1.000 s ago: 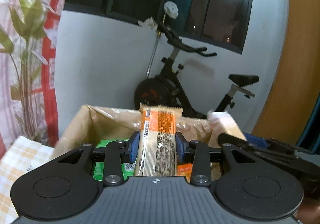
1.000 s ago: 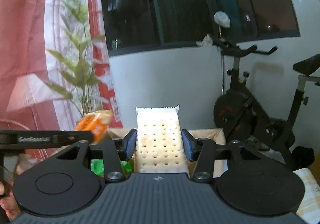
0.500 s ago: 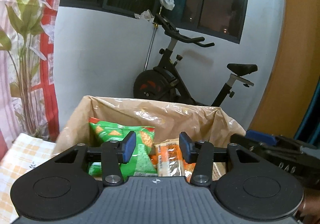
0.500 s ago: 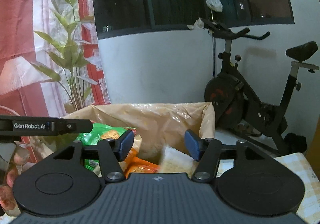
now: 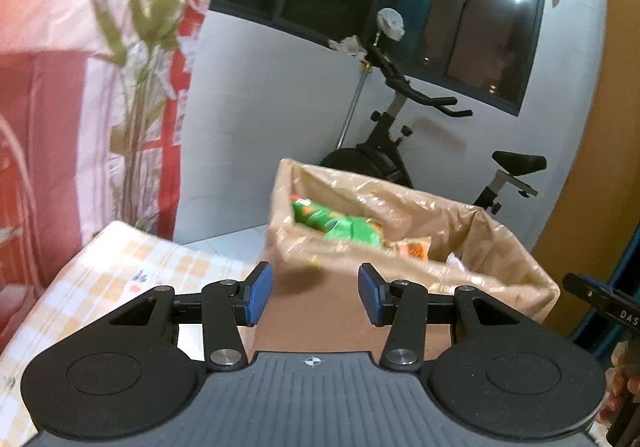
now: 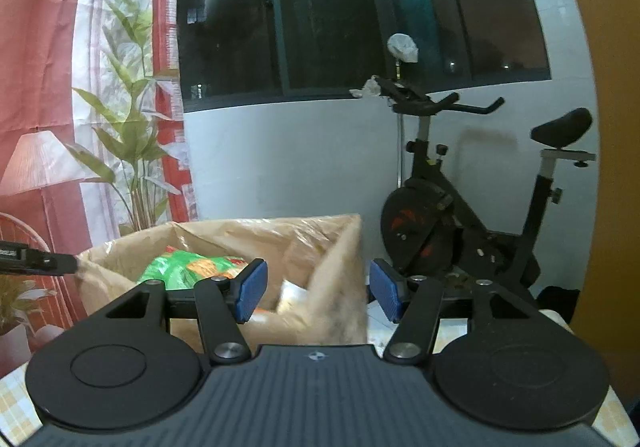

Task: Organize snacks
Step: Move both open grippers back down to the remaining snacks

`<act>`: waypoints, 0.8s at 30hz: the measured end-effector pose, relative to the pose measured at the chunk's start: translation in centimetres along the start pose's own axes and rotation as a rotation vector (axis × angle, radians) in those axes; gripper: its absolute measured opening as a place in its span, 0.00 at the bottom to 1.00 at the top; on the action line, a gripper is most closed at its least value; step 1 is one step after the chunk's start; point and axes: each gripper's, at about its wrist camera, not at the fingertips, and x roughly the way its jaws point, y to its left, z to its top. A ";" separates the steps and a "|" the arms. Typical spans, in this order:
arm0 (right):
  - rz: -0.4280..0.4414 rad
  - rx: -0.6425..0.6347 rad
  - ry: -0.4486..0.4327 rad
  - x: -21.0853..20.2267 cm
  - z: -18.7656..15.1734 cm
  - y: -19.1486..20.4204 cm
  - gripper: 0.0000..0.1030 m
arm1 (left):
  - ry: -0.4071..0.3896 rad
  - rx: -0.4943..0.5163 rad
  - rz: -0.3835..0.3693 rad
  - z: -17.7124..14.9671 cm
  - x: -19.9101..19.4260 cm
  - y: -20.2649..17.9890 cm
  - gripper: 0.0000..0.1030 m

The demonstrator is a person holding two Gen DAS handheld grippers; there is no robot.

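Cardboard box (image 5: 340, 311) w/ plastic liner, far side of checked tablecloth (image 5: 132, 267), already holding green snack bag (image 5: 336, 223) & orange pkt (image 5: 412, 249) for tidy storage; left gripper (image 5: 314, 297) & right gripper (image 6: 314, 289) both released, nothing between pads, clear of rim.

Green snack bag (image 5: 340, 225) and orange packet (image 5: 412, 249) lie inside plastic-lined box (image 5: 320, 311).

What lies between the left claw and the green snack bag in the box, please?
In the left wrist view, only the box's near cardboard wall and its plastic-lined rim separate the open, empty left claw from the green snack bag.
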 end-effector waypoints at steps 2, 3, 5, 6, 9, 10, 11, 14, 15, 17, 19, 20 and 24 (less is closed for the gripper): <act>-0.016 0.012 0.009 -0.5 -0.7 -0.4 0.59 | 0.009 -0.013 0.007 -0.9 -0.3 0.3 0.48; -0.023 0.017 0.015 -0.7 -1.1 -0.6 0.59 | 0.018 -0.019 0.008 -1.4 -0.3 0.3 0.48; -0.034 0.023 0.031 -1.0 -2.0 -0.9 0.59 | 0.046 -0.033 0.007 -2.4 0.0 0.4 0.48; -0.039 0.024 0.041 -1.1 -2.4 -1.1 0.59 | 0.062 -0.040 0.006 -3.0 0.2 0.4 0.48; -0.041 0.026 0.103 -0.8 -4.1 -1.4 0.59 | 0.094 -0.047 0.016 -4.5 0.6 0.3 0.48; -0.042 0.029 0.129 -0.6 -4.7 -1.5 0.59 | 0.106 -0.048 0.017 -5.0 0.7 0.2 0.48; -0.045 0.032 0.150 -0.6 -5.5 -1.7 0.59 | 0.117 -0.049 0.018 -5.5 0.7 0.2 0.48; -0.059 0.046 0.232 0.1 -7.6 -2.1 0.59 | 0.151 -0.059 0.028 -6.9 0.8 0.3 0.48; -0.063 0.054 0.264 0.4 -8.4 -2.2 0.58 | 0.160 -0.064 0.032 -7.3 0.8 0.4 0.48; -0.077 0.072 0.339 1.1 -10.1 -2.4 0.59 | 0.182 -0.080 0.041 -8.0 0.8 0.6 0.48; -0.081 0.096 0.415 1.7 -11.6 -2.5 0.58 | 0.206 -0.100 0.045 -8.9 0.8 1.0 0.48; -0.085 0.107 0.449 2.0 -12.3 -2.6 0.59 | 0.213 -0.105 0.050 -9.0 0.8 1.1 0.48; -0.105 0.109 0.527 2.9 -14.1 -2.1 0.59 | 0.231 -0.113 0.063 -9.8 0.4 1.2 0.48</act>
